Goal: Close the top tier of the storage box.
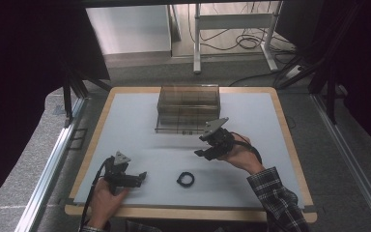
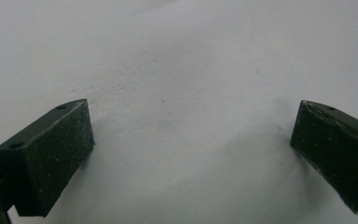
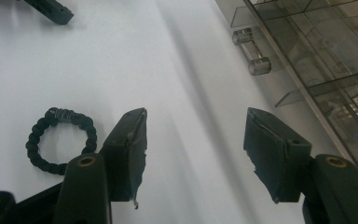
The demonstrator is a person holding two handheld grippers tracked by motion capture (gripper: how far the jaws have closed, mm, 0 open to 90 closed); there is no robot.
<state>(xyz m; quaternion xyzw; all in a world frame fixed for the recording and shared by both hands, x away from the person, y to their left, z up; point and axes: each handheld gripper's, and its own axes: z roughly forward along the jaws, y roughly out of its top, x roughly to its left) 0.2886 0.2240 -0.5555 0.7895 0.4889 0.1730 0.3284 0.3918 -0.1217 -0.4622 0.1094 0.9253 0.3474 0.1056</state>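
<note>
A black braided ring (image 1: 185, 179) lies flat on the white table top (image 1: 125, 125) near the front middle. In the right gripper view the ring (image 3: 60, 140) sits just left of my left jaw, outside the gap. My right gripper (image 1: 202, 146) hovers between the ring and a smoky clear drawer box (image 1: 188, 107); its jaws (image 3: 193, 144) stand open with nothing between them. My left gripper (image 1: 141, 177) rests low at the front left, pointing right toward the ring. Seen from the left gripper view, that gripper (image 2: 191, 154) is wide open over bare table.
The box's bottom drawer (image 3: 307, 60) sticks out slightly and carries a clear cylindrical handle (image 3: 252, 51). A wooden rim (image 1: 290, 140) borders the table. Beyond the far edge stand a white desk frame (image 1: 232, 34) and loose cables on the floor.
</note>
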